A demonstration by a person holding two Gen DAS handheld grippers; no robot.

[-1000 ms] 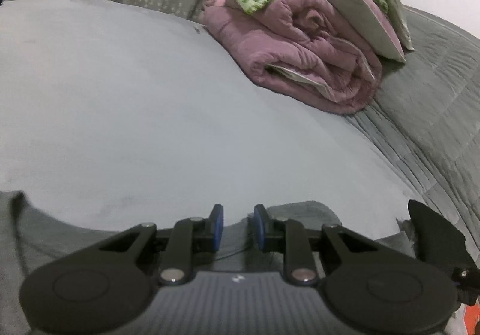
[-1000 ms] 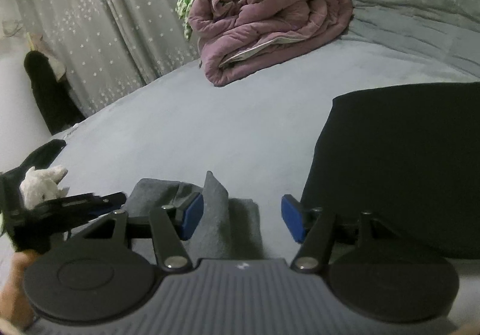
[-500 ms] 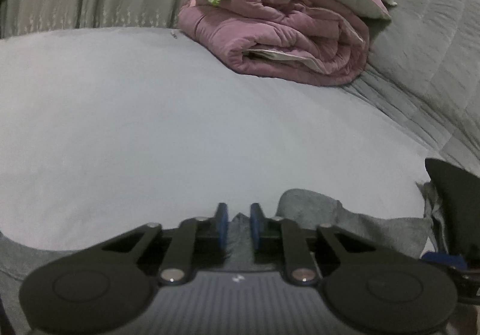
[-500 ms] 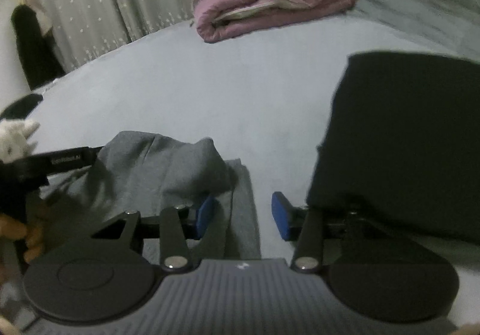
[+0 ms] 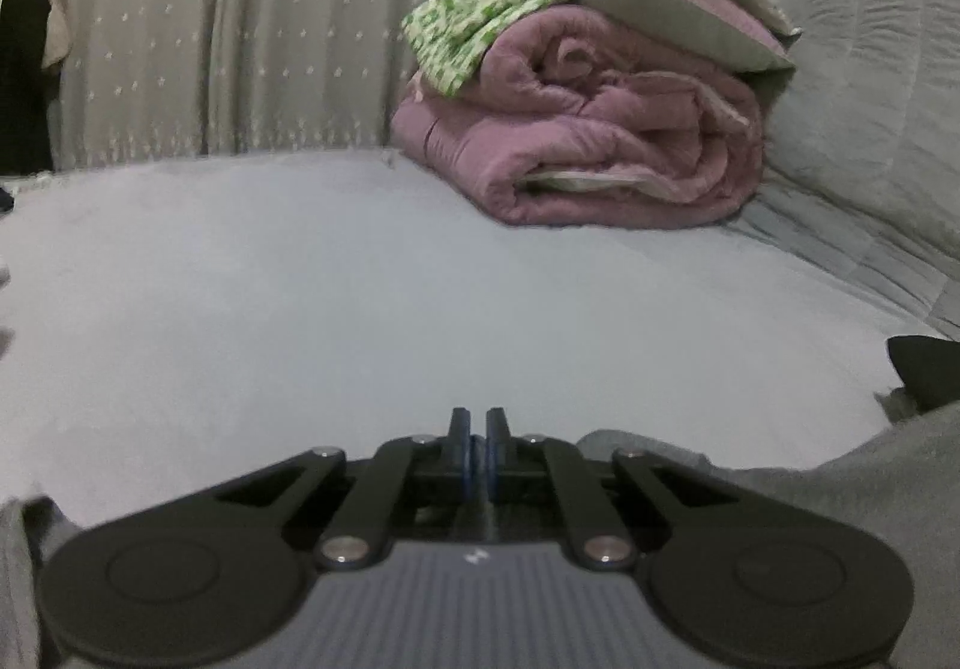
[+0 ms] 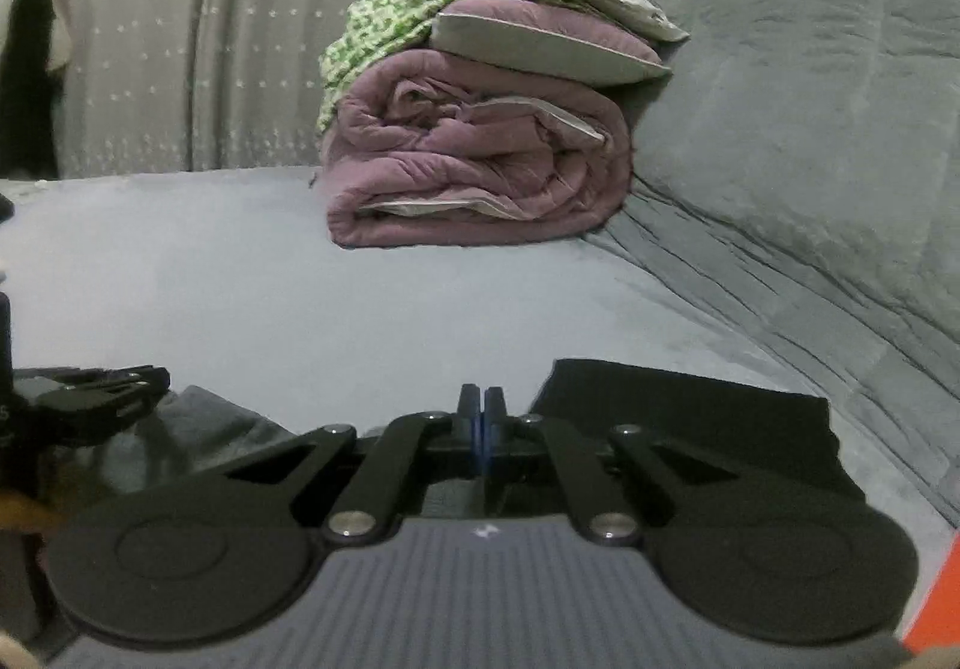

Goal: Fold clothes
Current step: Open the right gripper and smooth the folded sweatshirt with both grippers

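Note:
A grey garment (image 5: 840,489) stretches across the bed's near edge between both grippers. My left gripper (image 5: 478,432) is shut, its blue pads pinching a fold of that grey cloth, which trails off to both sides. My right gripper (image 6: 482,408) has its jaws closing tight on the garment's other edge; the cloth at the pads is mostly hidden by the gripper body. Grey cloth (image 6: 210,420) shows to its left, beside the left gripper (image 6: 144,378). A folded black garment (image 6: 690,417) lies flat just right of the right gripper.
A rolled mauve quilt (image 5: 600,153) with a green patterned cloth (image 5: 498,9) and a pillow on top sits at the back of the bed. A grey padded headboard (image 6: 810,99) rises on the right, and a dotted curtain (image 5: 210,39) hangs behind. Pale sheet (image 5: 360,297) spreads between.
Both grippers have gone from open to shut around the grey garment and have lifted. The views have tilted up, so more of the curtain and quilt shows.

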